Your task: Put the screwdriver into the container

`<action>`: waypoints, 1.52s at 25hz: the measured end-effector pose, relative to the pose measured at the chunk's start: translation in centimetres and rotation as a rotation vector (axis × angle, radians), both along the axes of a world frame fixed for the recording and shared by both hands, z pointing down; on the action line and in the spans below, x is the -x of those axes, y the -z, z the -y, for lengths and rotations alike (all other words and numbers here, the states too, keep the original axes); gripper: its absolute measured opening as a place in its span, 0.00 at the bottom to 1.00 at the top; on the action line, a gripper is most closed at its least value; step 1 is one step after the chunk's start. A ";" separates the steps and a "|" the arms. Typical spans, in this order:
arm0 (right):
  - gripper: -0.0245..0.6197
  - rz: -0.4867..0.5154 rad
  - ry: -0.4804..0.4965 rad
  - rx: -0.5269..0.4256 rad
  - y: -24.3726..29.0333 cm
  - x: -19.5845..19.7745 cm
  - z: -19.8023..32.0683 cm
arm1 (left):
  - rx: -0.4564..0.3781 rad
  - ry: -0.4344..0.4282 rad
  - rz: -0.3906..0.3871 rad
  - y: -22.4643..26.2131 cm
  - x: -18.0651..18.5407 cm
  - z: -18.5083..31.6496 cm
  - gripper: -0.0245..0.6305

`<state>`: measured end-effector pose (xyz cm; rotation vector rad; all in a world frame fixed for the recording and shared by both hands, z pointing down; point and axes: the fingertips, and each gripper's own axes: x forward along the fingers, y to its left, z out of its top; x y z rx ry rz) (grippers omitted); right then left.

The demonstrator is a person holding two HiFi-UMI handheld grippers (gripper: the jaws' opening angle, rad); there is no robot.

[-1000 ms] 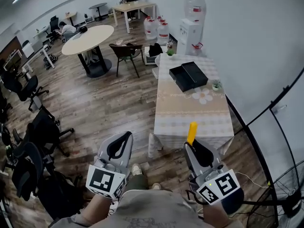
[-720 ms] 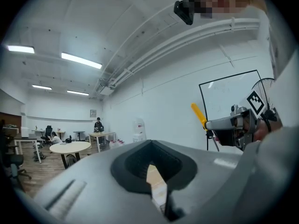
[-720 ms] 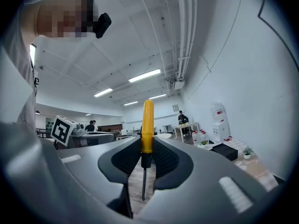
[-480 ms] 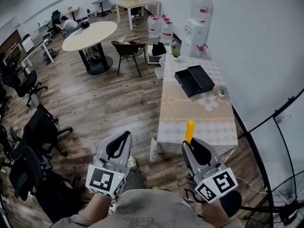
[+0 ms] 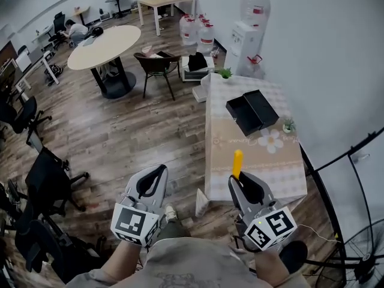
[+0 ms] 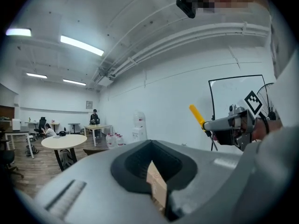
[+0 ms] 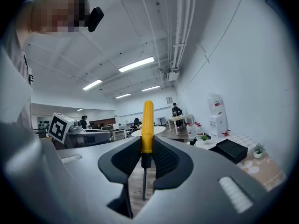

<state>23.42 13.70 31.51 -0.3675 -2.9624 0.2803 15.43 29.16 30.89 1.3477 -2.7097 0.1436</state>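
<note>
A screwdriver with a yellow handle stands upright in my right gripper, which is shut on it just below the handle. In the right gripper view the screwdriver has its dark shaft pointing down between the jaws. The container is a black open box with its lid beside it, on the far part of a cloth-covered table; the box is well ahead of the gripper. My left gripper is shut and held level with the right one, over the floor.
A small potted plant stands right of the box, another at the table's far end. Beyond are a water dispenser, bottles, a chair and a round table. Office chairs line the left; a fan is at the right.
The view has shifted: the table and the black box sit slightly nearer and further right in the head view. Both grippers keep the same pose, the right one still holding the screwdriver.
</note>
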 end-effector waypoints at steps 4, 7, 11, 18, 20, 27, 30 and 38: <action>0.19 -0.057 -0.052 -0.011 -1.0 5.5 -0.4 | 0.019 -0.042 -0.026 -0.7 5.8 -0.7 0.04; 0.19 -0.094 -0.102 -0.013 -1.9 9.2 -0.2 | 0.026 -0.076 -0.037 -0.8 10.1 -1.0 0.04; 0.19 -0.130 -0.188 -0.011 -3.1 13.0 0.8 | 0.034 -0.134 -0.048 -1.5 14.5 -1.1 0.04; 0.19 -0.180 -0.259 -0.043 -4.4 17.3 1.5 | 0.027 -0.197 -0.068 -2.4 19.8 -0.6 0.04; 0.19 -0.193 -0.273 -0.046 -4.9 18.1 1.8 | 0.024 -0.213 -0.077 -2.9 21.0 -0.1 0.04; 0.19 -0.211 -0.335 -0.078 -6.9 20.8 5.2 | 0.028 -0.276 -0.086 -4.5 25.0 3.8 0.04; 0.19 -0.208 -0.346 -0.098 -7.8 22.4 7.3 | 0.035 -0.295 -0.083 -5.4 27.1 6.1 0.04; 0.20 -0.282 -0.389 -0.178 -11.2 27.9 15.8 | 0.068 -0.386 -0.121 -8.1 33.2 16.0 0.04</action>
